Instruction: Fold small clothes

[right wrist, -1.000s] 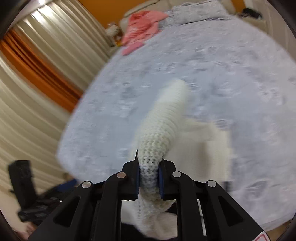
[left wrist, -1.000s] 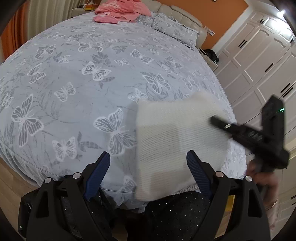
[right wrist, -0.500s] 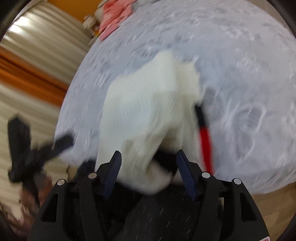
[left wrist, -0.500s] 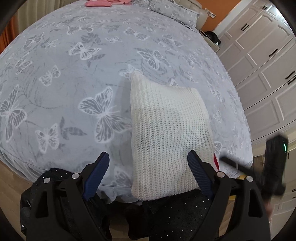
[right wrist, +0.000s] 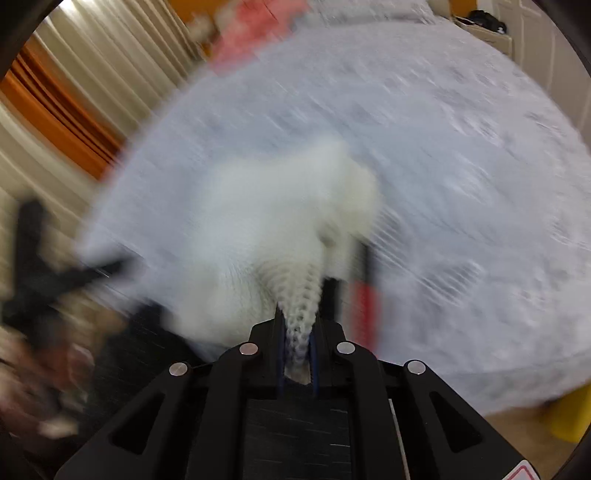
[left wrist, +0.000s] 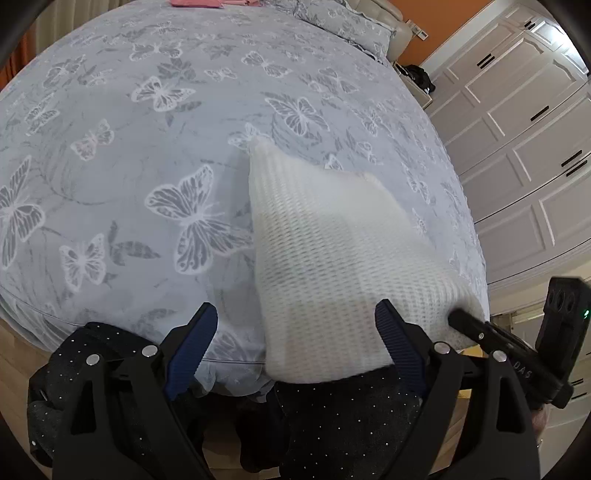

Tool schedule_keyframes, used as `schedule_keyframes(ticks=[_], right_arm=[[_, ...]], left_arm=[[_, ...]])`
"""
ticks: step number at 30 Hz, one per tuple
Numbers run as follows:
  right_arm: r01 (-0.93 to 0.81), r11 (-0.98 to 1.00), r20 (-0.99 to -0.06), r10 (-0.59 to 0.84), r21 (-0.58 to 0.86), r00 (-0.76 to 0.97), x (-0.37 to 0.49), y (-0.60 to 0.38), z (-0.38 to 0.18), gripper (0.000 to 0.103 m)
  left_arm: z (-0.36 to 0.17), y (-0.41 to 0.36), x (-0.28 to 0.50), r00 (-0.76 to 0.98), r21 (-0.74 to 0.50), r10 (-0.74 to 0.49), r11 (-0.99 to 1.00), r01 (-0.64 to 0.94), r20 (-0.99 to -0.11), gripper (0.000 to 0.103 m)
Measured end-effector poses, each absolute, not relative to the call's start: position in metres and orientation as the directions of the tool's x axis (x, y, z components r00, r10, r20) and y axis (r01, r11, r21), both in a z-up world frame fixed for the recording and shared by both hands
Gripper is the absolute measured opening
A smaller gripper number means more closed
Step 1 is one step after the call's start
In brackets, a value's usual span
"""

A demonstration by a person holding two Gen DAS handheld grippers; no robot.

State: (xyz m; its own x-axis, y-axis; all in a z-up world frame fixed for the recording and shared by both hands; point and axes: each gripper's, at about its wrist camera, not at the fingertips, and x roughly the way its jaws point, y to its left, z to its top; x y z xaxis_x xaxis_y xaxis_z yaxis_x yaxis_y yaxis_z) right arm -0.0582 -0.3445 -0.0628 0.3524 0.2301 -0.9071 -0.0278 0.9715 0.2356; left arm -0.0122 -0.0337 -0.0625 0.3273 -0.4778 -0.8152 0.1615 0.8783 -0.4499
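A white knitted garment (left wrist: 332, 258) lies folded on the butterfly-print bedspread (left wrist: 147, 129) near the bed's front edge. My left gripper (left wrist: 295, 339) is open and empty, its blue-padded fingers (left wrist: 188, 343) on either side of the garment's near edge. My right gripper (right wrist: 297, 332) is shut on the garment's near right corner (right wrist: 299, 295) and lifts it. It also shows in the left wrist view (left wrist: 465, 325) at the garment's right corner. The right wrist view is blurred by motion.
Pink clothes (left wrist: 207, 3) lie at the bed's far end beside pillows (left wrist: 343, 18). White wardrobe doors (left wrist: 517, 129) stand to the right. Curtains (right wrist: 74, 92) hang to the left. A dark dotted cloth (left wrist: 332, 424) lies below the bed edge.
My right gripper let go of the garment, opened, then came back and shut on its near right corner. The garment dropped flat on the bed. My left gripper stayed open and tilted down.
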Motion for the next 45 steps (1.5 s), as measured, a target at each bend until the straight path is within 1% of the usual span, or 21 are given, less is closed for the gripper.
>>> schedule_keyframes(ticks=[1, 2, 3, 5, 6, 7, 9, 12, 16, 19, 21, 26, 28, 31, 32, 34, 36, 39, 42, 44, 45], right_arm=[[-0.012, 0.982, -0.934, 0.185, 0.19, 0.307, -0.058, -0.348, -0.088, 0.011], [0.01, 0.98, -0.948, 0.192, 0.201, 0.256, -0.059, -0.352, -0.111, 0.011], [0.042, 0.968, -0.946, 0.233, 0.249, 0.223, -0.061, -0.355, -0.126, 0.016], [0.071, 0.955, -0.927, 0.261, 0.289, 0.271, -0.062, -0.358, -0.115, 0.019], [0.087, 0.941, -0.905, 0.287, 0.329, 0.313, -0.061, -0.362, -0.102, 0.026], [0.101, 0.926, -0.884, 0.31, 0.365, 0.351, -0.061, -0.368, -0.09, 0.042], [0.114, 0.903, -0.848, 0.337, 0.413, 0.409, -0.056, -0.377, -0.072, 0.055], [0.097, 0.899, -0.839, 0.354, 0.427, 0.413, -0.03, -0.378, -0.071, 0.058], [0.096, 0.897, -0.846, 0.367, 0.433, 0.386, -0.006, -0.382, -0.082, 0.058], [0.074, 0.886, -0.83, 0.397, 0.459, 0.392, -0.015, -0.381, -0.066, 0.058], [0.065, 0.89, -0.837, 0.396, 0.451, 0.378, -0.032, -0.384, -0.059, 0.058], [0.09, 0.857, -0.809, 0.437, 0.507, 0.392, -0.062, -0.389, -0.054, 0.059], [0.11, 0.848, -0.809, 0.444, 0.518, 0.386, -0.055, -0.386, -0.066, 0.059], [0.147, 0.853, -0.815, 0.408, 0.501, 0.411, -0.037, -0.387, -0.077, 0.059], [0.151, 0.853, -0.813, 0.401, 0.499, 0.422, -0.029, -0.389, -0.079, 0.061], [0.156, 0.853, -0.812, 0.396, 0.499, 0.429, -0.007, -0.39, -0.084, 0.067], [0.159, 0.851, -0.817, 0.404, 0.501, 0.412, 0.016, -0.389, -0.095, 0.072], [0.169, 0.865, -0.856, 0.404, 0.472, 0.324, 0.044, -0.38, -0.127, 0.073], [0.207, 0.827, -0.84, 0.457, 0.523, 0.292, 0.05, -0.376, -0.157, 0.073], [0.229, 0.801, -0.819, 0.47, 0.553, 0.329, 0.045, -0.377, -0.16, 0.052], [0.226, 0.793, -0.807, 0.477, 0.566, 0.348, 0.042, -0.377, -0.156, 0.04]], left_arm=[[-0.067, -0.036, -0.011, 0.315, -0.453, -0.477, 0.879, 0.15, -0.821, 0.085], [-0.071, -0.037, -0.009, 0.305, -0.464, -0.484, 0.875, 0.14, -0.82, 0.085], [-0.075, -0.039, -0.008, 0.295, -0.478, -0.496, 0.868, 0.134, -0.817, 0.085], [-0.081, -0.042, -0.005, 0.277, -0.49, -0.504, 0.863, 0.121, -0.818, 0.085], [-0.083, -0.043, -0.004, 0.274, -0.491, -0.504, 0.863, 0.12, -0.819, 0.085], [-0.085, -0.044, -0.001, 0.272, -0.483, -0.496, 0.868, 0.118, -0.824, 0.085], [-0.087, -0.044, 0.006, 0.272, -0.481, -0.494, 0.869, 0.117, -0.826, 0.085], [-0.098, -0.049, 0.032, 0.256, -0.549, -0.555, 0.83, 0.1, -0.792, 0.086], [-0.128, -0.053, 0.064, 0.219, -0.601, -0.585, 0.799, -0.006, -0.781, 0.086], [-0.141, -0.053, 0.072, 0.195, -0.599, -0.58, 0.799, -0.057, -0.791, 0.086], [-0.137, -0.052, 0.07, 0.199, -0.604, -0.586, 0.796, -0.043, -0.785, 0.086], [-0.133, -0.055, 0.063, 0.191, -0.562, -0.555, 0.827, 0.021, -0.81, 0.086], [-0.134, -0.058, 0.06, 0.191, -0.547, -0.543, 0.836, 0.034, -0.818, 0.086], [-0.134, -0.06, 0.059, 0.188, -0.541, -0.538, 0.84, 0.039, -0.822, 0.086], [-0.133, -0.06, 0.06, 0.188, -0.544, -0.54, 0.838, 0.039, -0.82, 0.086], [-0.133, -0.058, 0.066, 0.195, -0.552, -0.547, 0.833, 0.033, -0.814, 0.088], [-0.139, -0.058, 0.075, 0.193, -0.552, -0.543, 0.834, 0.009, -0.817, 0.088], [-0.155, -0.058, 0.089, 0.171, -0.574, -0.56, 0.817, -0.043, -0.81, 0.088], [-0.173, -0.061, 0.096, 0.142, -0.594, -0.581, 0.801, -0.075, -0.802, 0.09], [-0.185, -0.063, 0.099, 0.116, -0.622, -0.611, 0.777, -0.103, -0.783, 0.089], [-0.186, -0.063, 0.099, 0.111, -0.636, -0.627, 0.764, -0.111, -0.771, 0.087]])
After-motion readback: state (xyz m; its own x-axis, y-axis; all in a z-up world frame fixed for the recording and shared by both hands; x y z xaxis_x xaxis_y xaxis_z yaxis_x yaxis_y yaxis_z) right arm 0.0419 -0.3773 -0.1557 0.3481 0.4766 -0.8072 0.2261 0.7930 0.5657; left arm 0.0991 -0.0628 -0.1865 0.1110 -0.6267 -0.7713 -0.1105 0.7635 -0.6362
